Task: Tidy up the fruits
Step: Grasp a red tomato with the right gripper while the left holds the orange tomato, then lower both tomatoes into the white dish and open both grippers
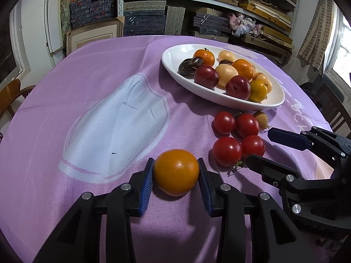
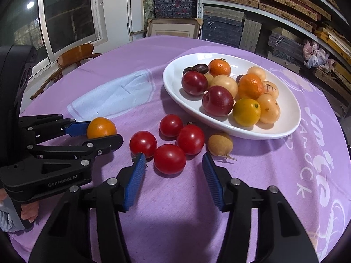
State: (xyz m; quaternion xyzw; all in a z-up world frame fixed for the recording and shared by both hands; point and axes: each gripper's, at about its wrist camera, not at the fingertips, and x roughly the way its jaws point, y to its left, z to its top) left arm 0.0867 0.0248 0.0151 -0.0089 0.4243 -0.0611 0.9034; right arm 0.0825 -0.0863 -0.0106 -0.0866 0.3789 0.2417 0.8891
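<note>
Tablecloth (image 1: 87,70): we see purple cloth with a pale blue patch covering the round table.
Dish (image 2: 175,81): white, oval, on the far right of the cloth, holding plums, oranges and pale yellow fruits.
Left tongs (image 1: 176,171): we hold them closed on the orange fruit (image 1: 176,172), both blue pads pressing its sides while it sits on the cloth.
Right tongs (image 2: 174,166): open, with no earlier view we note only that the pads flank the nearest tomato without touching it.
Tomatoes (image 2: 170,159): four red ones clustered between the dish and the tongs.
Brown fruit (image 2: 220,144): small, just beside the tomatoes, near the dish rim.
</note>
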